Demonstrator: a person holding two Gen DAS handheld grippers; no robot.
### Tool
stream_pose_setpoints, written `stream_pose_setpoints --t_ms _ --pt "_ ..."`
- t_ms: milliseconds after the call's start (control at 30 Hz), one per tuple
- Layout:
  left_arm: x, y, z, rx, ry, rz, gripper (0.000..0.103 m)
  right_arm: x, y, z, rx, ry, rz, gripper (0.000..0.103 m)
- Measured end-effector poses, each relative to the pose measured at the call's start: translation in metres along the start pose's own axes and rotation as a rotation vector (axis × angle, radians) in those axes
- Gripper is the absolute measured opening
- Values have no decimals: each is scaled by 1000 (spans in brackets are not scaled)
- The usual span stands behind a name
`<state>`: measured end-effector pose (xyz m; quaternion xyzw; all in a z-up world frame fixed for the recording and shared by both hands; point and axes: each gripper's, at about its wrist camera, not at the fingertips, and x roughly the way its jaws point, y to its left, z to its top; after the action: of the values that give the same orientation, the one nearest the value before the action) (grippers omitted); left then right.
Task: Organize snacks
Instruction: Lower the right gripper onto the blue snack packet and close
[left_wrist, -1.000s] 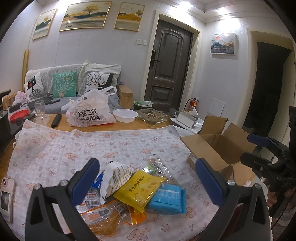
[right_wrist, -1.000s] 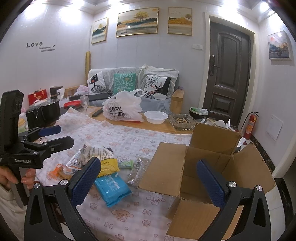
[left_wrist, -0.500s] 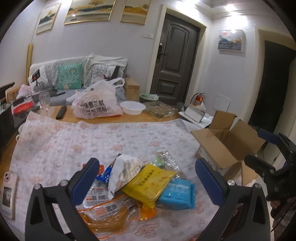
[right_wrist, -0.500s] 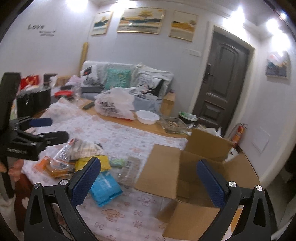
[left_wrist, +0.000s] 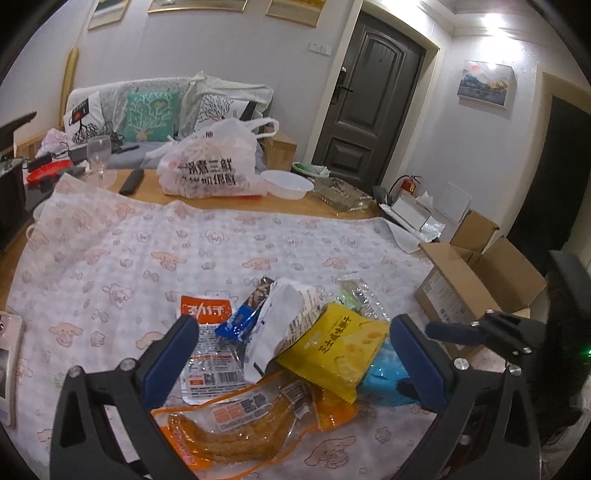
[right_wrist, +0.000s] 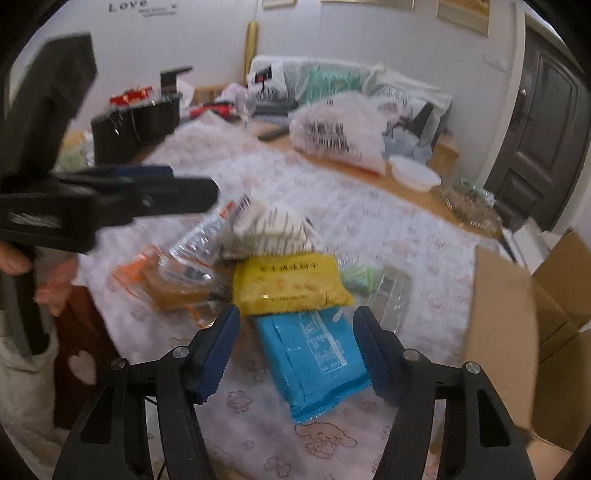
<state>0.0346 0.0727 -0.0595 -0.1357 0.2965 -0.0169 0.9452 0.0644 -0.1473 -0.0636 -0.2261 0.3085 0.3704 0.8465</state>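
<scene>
A heap of snack packets lies on the patterned tablecloth: a yellow packet, a blue packet, a white bag, an orange sausage pack and a clear orange-labelled pack. My left gripper is open above the heap. My right gripper is open, its fingers either side of the blue packet, below the yellow packet. An open cardboard box stands at the right and also shows in the right wrist view.
A white plastic bag, a white bowl, a glass dish, a wine glass and a remote stand along the table's far edge. A phone lies at the left edge. A sofa is behind.
Both grippers have dropped toward the snack heap. The right gripper has swung left from the box and narrowed around the blue packet. The left gripper now hangs over the heap.
</scene>
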Motion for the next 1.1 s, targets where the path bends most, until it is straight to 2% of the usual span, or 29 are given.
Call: stream_pose_setpoints --t_ms 133,200,333,600,767,967,1100 --pt "9 1 -1 -7 20 -13 102 20 -8 0 21 47 -7 62" --pt "13 1 -1 -10 28 -16 102 29 -10 -1 29 66 2 70" --pt "21 -1 -1 -13 42 -27 102 40 -13 -4 46 97 22 73" --pt "25 0 -2 -31 48 -33 102 50 -15 -7 53 105 16 84" --pt "25 0 -5 -25 59 -22 102 57 -16 -6 75 119 17 86" --pt "24 2 -7 -31 62 -20 102 41 -10 -13 121 163 132 87" --pt "24 -1 -8 -20 64 -34 102 43 -12 -17 158 177 102 81"
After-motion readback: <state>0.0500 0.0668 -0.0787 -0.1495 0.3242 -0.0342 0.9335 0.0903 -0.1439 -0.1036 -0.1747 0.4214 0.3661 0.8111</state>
